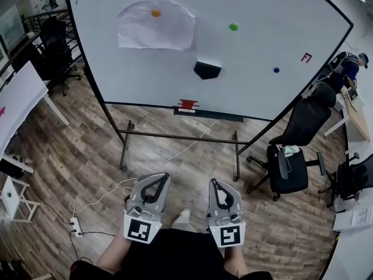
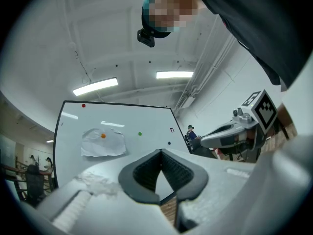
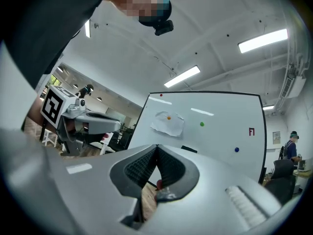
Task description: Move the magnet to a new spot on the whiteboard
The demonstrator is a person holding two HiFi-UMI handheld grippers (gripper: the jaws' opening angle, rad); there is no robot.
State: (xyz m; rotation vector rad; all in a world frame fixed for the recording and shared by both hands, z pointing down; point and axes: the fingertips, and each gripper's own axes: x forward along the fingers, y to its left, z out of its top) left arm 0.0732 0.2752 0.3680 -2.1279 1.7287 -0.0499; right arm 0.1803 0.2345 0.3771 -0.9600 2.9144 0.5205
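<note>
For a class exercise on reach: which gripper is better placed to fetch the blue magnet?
Right, probably: the blue magnet sits far right on the whiteboard, nearer the right gripper than the left gripper; both shut.

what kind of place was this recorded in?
Probably an open-plan office or lab workspace. A large freestanding whiteboard stands on a wood-look floor, black office chairs and desks sit to either side, and long strip lights run across the ceiling.

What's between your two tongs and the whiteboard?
In the head view, only wood floor, a white cable and the metal stand of the whiteboard.
</note>
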